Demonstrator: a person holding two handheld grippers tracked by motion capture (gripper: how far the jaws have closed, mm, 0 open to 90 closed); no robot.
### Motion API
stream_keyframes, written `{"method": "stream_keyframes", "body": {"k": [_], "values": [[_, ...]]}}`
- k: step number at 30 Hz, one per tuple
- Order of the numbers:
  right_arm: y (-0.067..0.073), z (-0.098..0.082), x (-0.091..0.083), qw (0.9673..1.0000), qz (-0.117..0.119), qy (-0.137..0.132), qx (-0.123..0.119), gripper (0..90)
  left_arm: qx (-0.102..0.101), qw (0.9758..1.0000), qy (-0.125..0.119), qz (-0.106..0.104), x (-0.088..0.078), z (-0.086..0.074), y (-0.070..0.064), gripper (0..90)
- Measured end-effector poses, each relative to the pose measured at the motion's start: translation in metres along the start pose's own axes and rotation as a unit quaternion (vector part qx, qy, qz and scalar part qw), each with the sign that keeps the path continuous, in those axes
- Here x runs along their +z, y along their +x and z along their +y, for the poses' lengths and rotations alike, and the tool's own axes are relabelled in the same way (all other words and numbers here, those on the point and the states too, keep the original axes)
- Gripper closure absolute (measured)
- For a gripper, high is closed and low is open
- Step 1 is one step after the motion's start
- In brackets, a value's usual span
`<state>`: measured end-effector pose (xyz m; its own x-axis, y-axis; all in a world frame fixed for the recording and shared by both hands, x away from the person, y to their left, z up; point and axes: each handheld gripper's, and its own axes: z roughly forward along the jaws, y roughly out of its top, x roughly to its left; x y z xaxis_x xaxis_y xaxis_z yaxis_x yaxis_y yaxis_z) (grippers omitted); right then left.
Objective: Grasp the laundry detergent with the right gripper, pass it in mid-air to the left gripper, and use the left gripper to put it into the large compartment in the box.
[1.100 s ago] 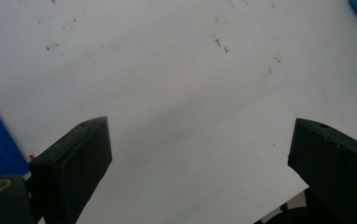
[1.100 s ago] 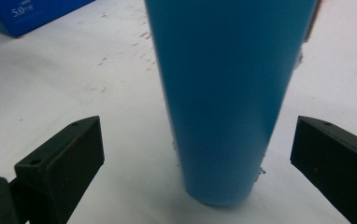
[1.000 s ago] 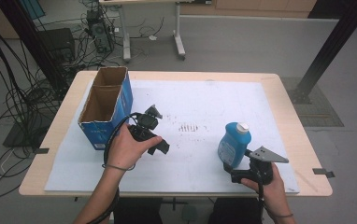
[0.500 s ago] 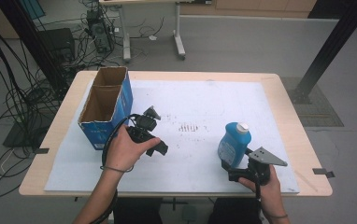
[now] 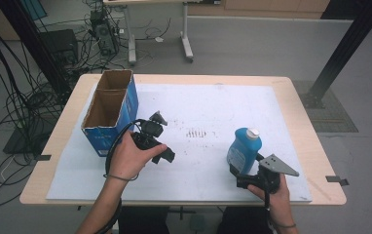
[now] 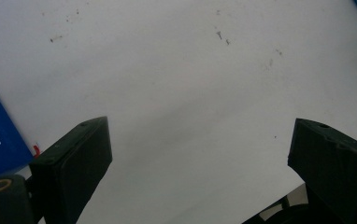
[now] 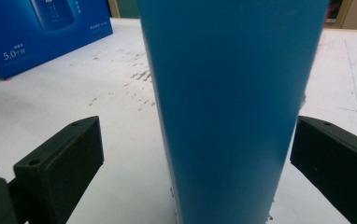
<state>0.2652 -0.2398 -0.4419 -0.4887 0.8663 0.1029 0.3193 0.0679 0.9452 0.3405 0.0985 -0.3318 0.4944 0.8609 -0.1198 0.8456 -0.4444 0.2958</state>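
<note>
While the right gripper [image 5: 245,176] is bracketing the upright blue bottle [image 5: 243,150] with jaws spread, an off-centre closing is risking tipping it; the left gripper [image 5: 156,127] is hovering open.

Blue box [image 7: 36,32] side — white "5.0", following characters possibly unreadable.

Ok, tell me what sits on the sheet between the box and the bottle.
In the high view, the left tool in its hand sits between the box and the bottle. The rest of that stretch is bare white sheet, marked by dark smudges.
</note>
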Motion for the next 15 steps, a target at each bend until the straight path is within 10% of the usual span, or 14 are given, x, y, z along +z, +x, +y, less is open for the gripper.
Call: {"method": "stream_keyframes", "body": {"k": [15], "values": [[-0.004,-0.002,0.014,0.9998,-0.014,-0.012,-0.006,3.0,-0.002,1.0,0.0,-0.002,0.0,-0.002,0.002,6.7]]}}
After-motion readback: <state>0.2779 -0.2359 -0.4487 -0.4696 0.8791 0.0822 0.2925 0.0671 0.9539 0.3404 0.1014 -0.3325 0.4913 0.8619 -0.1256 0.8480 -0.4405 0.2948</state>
